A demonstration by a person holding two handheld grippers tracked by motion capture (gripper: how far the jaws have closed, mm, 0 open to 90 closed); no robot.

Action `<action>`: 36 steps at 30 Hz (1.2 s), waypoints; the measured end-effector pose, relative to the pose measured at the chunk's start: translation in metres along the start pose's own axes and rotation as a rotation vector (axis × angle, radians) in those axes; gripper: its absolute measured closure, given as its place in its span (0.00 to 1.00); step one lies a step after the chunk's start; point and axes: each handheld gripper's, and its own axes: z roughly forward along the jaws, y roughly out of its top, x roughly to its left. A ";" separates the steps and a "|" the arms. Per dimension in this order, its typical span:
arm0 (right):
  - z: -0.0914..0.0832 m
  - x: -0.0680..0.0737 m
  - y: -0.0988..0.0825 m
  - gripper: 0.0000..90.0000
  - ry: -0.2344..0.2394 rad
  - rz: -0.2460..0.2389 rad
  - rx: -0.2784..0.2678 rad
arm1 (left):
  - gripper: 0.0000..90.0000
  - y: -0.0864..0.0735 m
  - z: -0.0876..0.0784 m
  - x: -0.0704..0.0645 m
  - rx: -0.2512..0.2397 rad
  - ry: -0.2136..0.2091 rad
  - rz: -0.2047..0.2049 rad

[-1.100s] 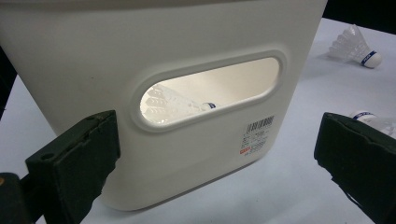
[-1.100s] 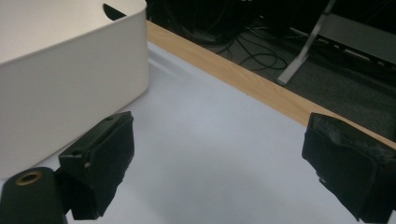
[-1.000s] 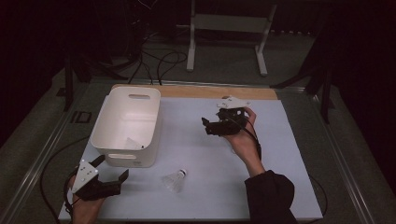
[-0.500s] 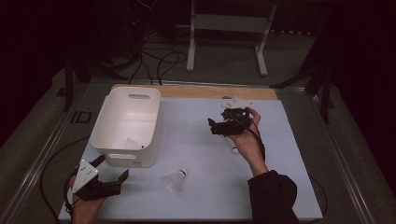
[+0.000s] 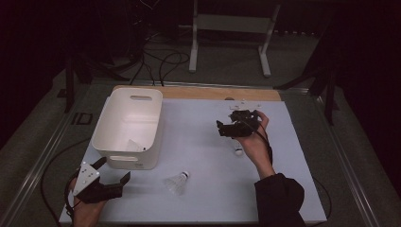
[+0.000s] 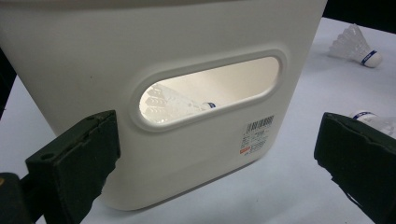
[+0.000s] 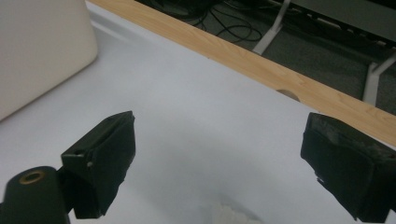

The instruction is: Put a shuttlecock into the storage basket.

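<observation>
Right gripper wide open, empty, above a shuttlecock lying just beside it at five o'clock on the table, feathers toward the hand, closer than the left gripper.

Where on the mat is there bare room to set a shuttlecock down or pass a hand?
Bare mat lies between the white bin and the right tool, and along the far strip by the wooden edge. The near middle holds a shuttlecock; another lies under the right hand. Tightest is the near-left corner, between bin and left tool.
</observation>
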 end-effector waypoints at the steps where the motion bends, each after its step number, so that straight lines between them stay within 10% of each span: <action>1: 0.000 -0.001 -0.001 0.11 -0.002 0.003 0.004 | 0.01 0.000 0.000 0.000 0.000 0.000 0.000; 36: 0.014 -0.030 -0.027 0.11 -0.066 0.071 0.081 | 0.01 0.000 0.000 0.000 0.000 0.000 0.000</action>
